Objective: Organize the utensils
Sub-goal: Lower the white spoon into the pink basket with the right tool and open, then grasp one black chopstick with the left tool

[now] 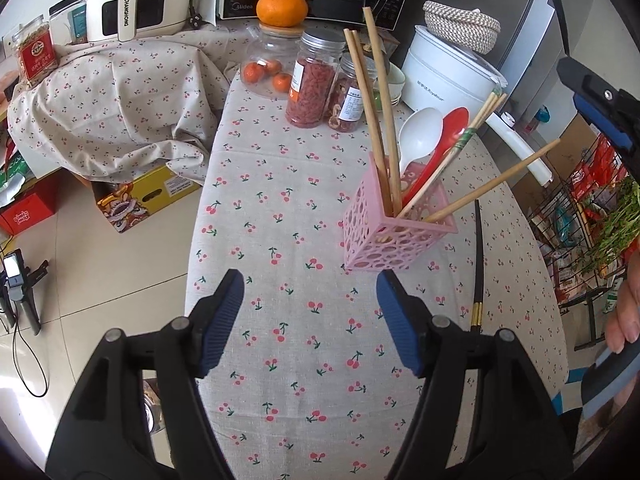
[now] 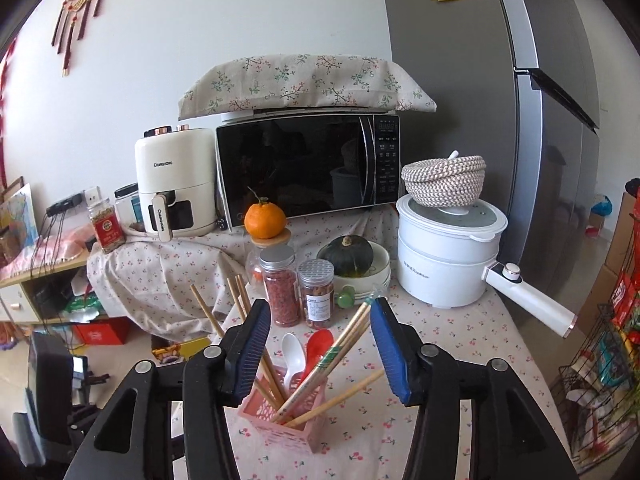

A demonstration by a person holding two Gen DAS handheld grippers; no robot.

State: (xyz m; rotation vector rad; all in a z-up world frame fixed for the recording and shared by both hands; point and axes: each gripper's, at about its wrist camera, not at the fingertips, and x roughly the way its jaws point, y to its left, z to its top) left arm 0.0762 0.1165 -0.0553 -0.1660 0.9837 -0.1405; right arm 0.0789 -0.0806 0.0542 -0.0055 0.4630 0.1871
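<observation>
Your left tongs point(image 1: 310, 320) hung wide open over the cherry-print surface point(image 1: 280, 200), gripping nothing, and your right tongs point(image 2: 318, 344) were spread just as wide and empty, above the pink holder point(image 1: 394, 228). That perforated holder stood upright toward the right side of the surface and held two spoons, one white spoon point(image 1: 418, 136) and one red spoon point(image 1: 450, 136), along with pale wooden chopsticks point(image 1: 380, 112); I counted about six sticks, though their lower ends were hidden inside the holder and two with green bands point(image 1: 466, 134) overlapped, so the count is not firm. One black chopstick point(image 1: 478, 264) lay flat on the surface just right of the holder, its near end cut off behind your left tongs. Behind the holder stood two jars point(image 2: 298, 296).
</observation>
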